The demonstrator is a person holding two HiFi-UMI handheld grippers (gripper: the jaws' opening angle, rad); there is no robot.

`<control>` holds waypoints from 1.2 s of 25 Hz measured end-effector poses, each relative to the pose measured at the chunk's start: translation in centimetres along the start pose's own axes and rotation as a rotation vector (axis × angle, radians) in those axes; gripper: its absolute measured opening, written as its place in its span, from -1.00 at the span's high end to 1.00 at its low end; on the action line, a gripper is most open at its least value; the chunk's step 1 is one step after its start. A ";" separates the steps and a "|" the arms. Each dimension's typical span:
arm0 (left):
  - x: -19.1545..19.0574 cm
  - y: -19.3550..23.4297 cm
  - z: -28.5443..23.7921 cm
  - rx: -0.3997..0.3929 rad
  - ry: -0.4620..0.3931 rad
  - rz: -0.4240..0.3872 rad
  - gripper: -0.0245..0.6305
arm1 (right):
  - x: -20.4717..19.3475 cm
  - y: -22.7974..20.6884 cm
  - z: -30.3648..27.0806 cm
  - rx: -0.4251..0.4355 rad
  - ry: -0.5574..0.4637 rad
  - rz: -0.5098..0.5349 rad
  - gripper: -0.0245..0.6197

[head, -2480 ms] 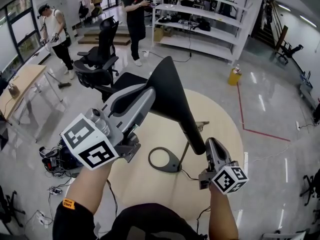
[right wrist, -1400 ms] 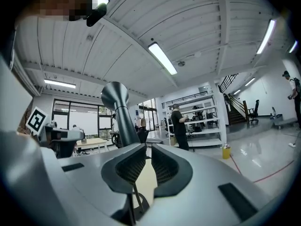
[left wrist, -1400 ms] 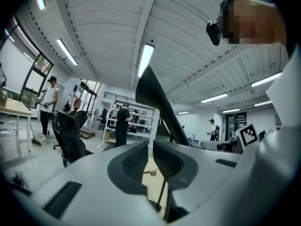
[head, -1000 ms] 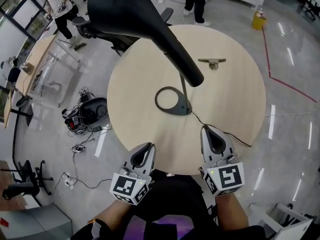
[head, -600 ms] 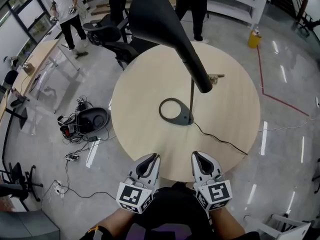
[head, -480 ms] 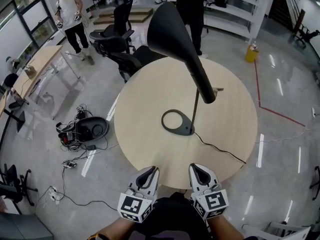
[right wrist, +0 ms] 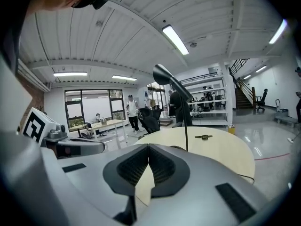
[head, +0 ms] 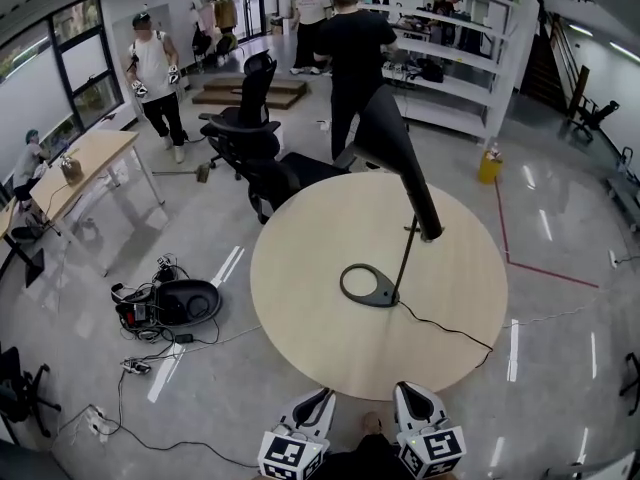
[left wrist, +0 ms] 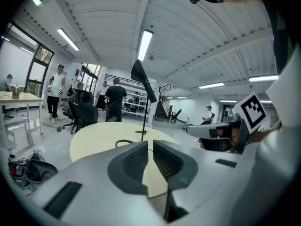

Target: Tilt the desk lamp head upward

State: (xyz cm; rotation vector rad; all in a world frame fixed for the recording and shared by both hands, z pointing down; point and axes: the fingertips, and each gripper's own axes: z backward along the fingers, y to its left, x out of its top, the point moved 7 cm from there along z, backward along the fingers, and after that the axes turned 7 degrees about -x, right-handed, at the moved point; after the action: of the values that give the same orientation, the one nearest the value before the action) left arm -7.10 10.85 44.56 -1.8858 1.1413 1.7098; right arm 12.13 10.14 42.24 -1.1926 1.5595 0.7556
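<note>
The black desk lamp stands on the round wooden table [head: 300, 298], with its ring base [head: 368, 285] near the middle and a thin stem [head: 405, 258]. Its long cone head [head: 385, 133] slants up and away to the far left. The head also shows in the left gripper view [left wrist: 141, 76] and the right gripper view [right wrist: 164, 74]. Both grippers hang off the table's near edge, far from the lamp. My left gripper [head: 322, 396] [left wrist: 150, 147] shows a narrow empty gap between its pads. My right gripper [head: 408, 391] [right wrist: 148, 147] has its tips touching on nothing.
The lamp's cord [head: 450, 323] runs off the table to the right. A small metal piece [right wrist: 203, 137] lies on the far side. Black office chairs [head: 250, 138] and several people stand beyond the table. Cables and a dark device [head: 160, 303] lie on the floor at left.
Both grippers have left the lamp and drawn back past the table's near edge. The view has pulled away, so the lamp and table look smaller.
</note>
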 end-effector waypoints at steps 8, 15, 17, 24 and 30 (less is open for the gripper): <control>-0.3 -4.1 1.3 0.058 -0.024 -0.025 0.68 | -0.7 -1.7 4.1 0.041 -0.085 -0.004 0.87; -1.5 -11.0 -2.8 0.084 -0.006 -0.043 0.76 | -1.2 -8.7 8.0 0.052 -0.092 0.004 0.88; -1.8 -12.7 -3.6 0.095 0.003 -0.054 0.78 | -1.7 -10.2 8.8 0.063 -0.080 -0.003 0.87; -2.8 -15.8 -5.1 0.145 0.017 -0.054 0.78 | -3.3 -12.8 9.8 0.118 -0.050 0.011 0.88; -3.9 -17.4 -5.8 0.169 0.013 -0.054 0.78 | -4.3 -14.0 10.3 0.141 -0.039 0.051 0.88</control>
State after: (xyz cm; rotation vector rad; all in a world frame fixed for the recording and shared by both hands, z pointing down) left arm 9.94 18.60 45.02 -1.8104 1.1895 1.5235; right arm 28.86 16.23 44.30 -1.0325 1.5889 0.6863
